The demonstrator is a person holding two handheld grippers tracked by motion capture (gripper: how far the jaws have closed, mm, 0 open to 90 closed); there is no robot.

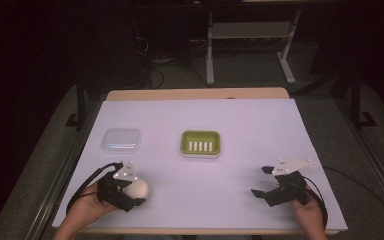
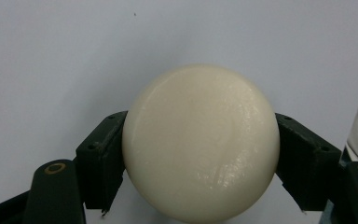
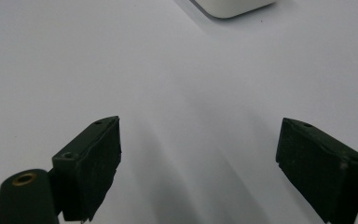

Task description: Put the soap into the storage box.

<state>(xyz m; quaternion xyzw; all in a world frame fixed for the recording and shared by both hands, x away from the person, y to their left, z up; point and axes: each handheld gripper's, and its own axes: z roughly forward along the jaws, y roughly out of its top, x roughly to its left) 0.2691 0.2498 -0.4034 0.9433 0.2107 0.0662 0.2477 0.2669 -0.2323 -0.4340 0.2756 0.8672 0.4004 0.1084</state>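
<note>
Ahead of you on the white-covered table sit two things well apart — a clear plastic lidded box at the left and a green soap dish with a slotted white insert near the middle.

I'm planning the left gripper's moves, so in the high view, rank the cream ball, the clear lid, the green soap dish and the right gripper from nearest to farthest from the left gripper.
1. Cream ball: held between the left gripper's jaws.
2. Clear lid: just beyond it.
3. Green soap dish: table centre.
4. Right gripper: far right.
</note>
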